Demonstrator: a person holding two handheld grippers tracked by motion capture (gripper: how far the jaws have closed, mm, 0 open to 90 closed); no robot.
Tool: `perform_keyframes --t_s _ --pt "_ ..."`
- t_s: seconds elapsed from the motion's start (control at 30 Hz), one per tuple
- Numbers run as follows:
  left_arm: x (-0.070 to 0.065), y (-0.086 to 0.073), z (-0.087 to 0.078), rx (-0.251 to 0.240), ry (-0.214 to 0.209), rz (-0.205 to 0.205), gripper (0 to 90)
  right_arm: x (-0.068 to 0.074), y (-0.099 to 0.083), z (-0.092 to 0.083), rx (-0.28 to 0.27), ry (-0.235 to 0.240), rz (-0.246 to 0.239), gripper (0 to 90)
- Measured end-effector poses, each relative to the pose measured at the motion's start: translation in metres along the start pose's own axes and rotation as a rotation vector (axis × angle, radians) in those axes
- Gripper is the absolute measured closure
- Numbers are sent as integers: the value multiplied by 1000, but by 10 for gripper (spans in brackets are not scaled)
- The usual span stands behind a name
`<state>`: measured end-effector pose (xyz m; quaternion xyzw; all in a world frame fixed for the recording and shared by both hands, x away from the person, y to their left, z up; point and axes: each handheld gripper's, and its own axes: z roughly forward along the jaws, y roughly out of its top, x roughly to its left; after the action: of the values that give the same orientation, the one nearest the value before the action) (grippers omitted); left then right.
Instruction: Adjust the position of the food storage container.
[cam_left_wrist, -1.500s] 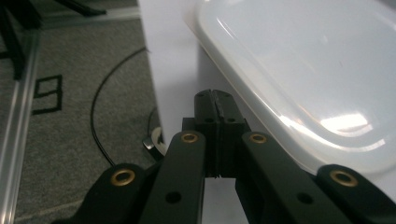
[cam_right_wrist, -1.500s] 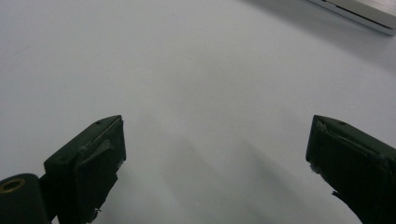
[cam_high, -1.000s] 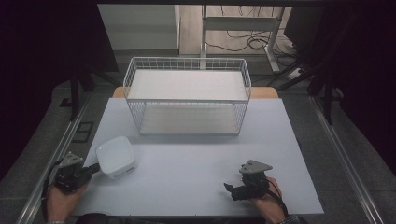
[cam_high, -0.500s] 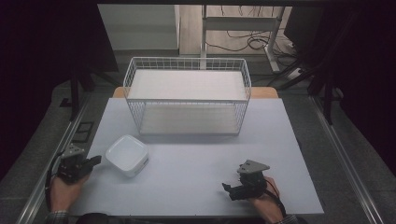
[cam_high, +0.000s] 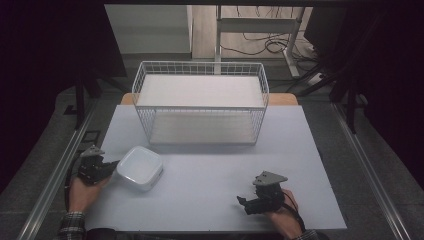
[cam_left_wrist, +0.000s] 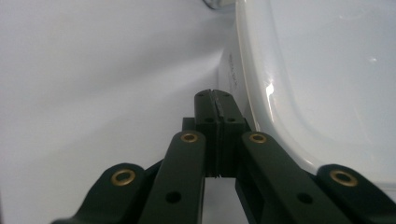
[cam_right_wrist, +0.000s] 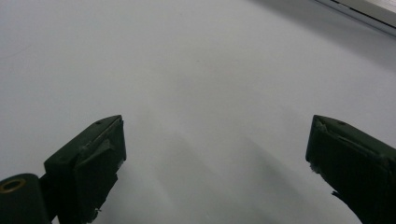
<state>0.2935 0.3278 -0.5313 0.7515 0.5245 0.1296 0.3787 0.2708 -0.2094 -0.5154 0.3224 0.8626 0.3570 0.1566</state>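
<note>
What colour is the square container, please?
White container, clearest in the high view.

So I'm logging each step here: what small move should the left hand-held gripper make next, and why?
Probably keep nudging the white container toward the wire basket. The left hand-held gripper is shut, empty, its tip against the container's side, and the basket stands farther back on the table.

The high view looks forward and down from above the near edge of the desk (cam_high: 210, 200), far enough off to take in the whole desk and the wire basket (cam_high: 200, 102) at its far side. The left gripper view sits low and very close, looking along the left claw (cam_left_wrist: 215, 100) beside the white container (cam_left_wrist: 327, 84), which the high view shares (cam_high: 140, 167). The right gripper view skims the bare desk (cam_right_wrist: 187, 70) between the right claw (cam_right_wrist: 215, 154).
</note>
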Motion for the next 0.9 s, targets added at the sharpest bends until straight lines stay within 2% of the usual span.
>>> perform_keyframes --t_s 0.2,0.57,0.73,0.8,0.9 --pt "-26 6 8 29 -25 49 900 -1 0 -1 -3 -3 1 47" --pt "-68 9 15 61 -69 95 900 -7 -1 -6 -17 -25 24 47" --pt "-89 14 22 71 -108 132 900 -7 -1 -6 -12 -25 18 47" --pt "-92 14 22 70 -113 138 900 -7 -2 -6 -13 -25 21 47" --pt "-106 17 26 78 -140 165 900 -8 -2 -7 -12 -27 24 47"
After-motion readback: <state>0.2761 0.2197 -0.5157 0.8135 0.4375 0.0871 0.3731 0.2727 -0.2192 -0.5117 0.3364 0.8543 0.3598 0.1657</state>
